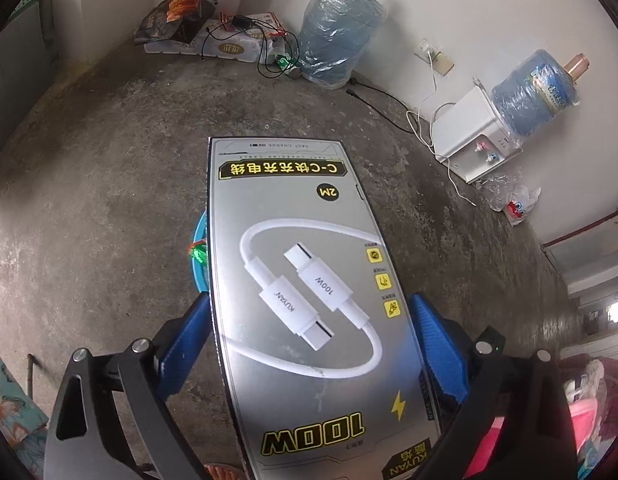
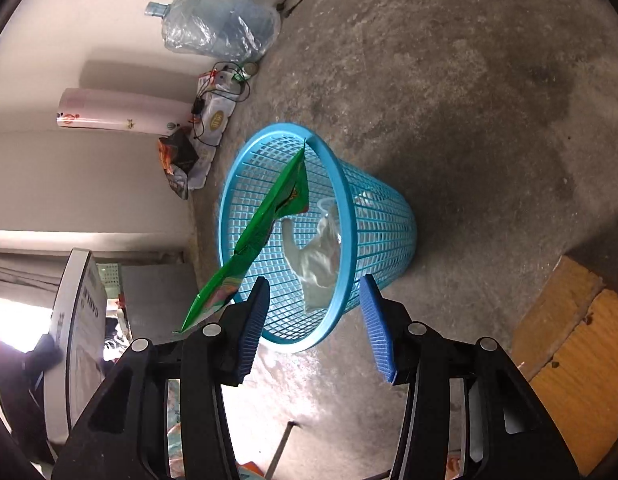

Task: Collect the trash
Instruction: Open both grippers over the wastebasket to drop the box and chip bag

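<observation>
Our left gripper [image 1: 309, 320]: black angular arms with cut-outs, round silver screw heads, blue ribbed pads [image 1: 433, 344], a small green light near one screw. Our right gripper [image 2: 315, 320]: same black frame, silver screws, blue ridged pads [image 2: 375, 328].

Dim daylight, soft shadows, glare at lower-left, heavy fisheye edge distortion.

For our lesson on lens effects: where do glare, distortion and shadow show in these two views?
Left wrist view: sheen washes the lower part of the cable box, and the floor bulges like a dome. Right wrist view: blown-out window at the lower left edge, and the blue basket casts a shadow to its right.
</observation>
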A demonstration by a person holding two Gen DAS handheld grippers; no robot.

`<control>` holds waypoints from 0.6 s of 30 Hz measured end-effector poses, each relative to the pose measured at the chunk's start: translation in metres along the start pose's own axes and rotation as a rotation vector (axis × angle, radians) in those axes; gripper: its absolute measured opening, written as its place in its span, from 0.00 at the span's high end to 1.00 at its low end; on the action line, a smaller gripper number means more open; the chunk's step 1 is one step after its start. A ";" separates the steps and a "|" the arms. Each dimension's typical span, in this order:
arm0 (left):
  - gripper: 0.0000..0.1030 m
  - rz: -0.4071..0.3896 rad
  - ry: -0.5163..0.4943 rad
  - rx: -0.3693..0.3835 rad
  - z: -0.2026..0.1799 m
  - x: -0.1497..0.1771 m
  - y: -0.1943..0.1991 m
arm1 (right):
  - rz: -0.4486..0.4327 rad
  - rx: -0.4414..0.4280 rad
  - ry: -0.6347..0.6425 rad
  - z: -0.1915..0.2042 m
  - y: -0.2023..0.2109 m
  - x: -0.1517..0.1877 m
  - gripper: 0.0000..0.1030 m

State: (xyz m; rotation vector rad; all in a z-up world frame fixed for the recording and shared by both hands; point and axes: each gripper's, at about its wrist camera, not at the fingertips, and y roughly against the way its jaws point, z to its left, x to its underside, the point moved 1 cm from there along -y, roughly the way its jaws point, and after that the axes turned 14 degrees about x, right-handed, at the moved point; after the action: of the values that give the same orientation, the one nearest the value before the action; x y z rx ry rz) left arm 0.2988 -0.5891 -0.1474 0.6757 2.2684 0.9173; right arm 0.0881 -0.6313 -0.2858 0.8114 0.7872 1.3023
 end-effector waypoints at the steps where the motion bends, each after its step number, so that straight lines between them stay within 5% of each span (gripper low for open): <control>1: 0.08 -0.003 0.027 0.014 -0.001 -0.007 -0.009 | -0.010 0.007 0.005 0.000 0.002 0.000 0.56; 8: 0.07 0.016 0.281 0.028 0.021 -0.021 -0.055 | 0.016 0.031 -0.010 -0.008 -0.006 -0.001 0.55; 18: 0.07 -0.039 0.177 0.068 0.008 -0.014 0.000 | 0.008 0.032 0.043 0.003 -0.001 0.013 0.55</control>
State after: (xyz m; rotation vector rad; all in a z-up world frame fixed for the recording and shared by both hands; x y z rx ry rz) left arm 0.3135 -0.5944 -0.1474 0.5982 2.4699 0.9161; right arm 0.0926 -0.6192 -0.2858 0.8153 0.8415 1.3205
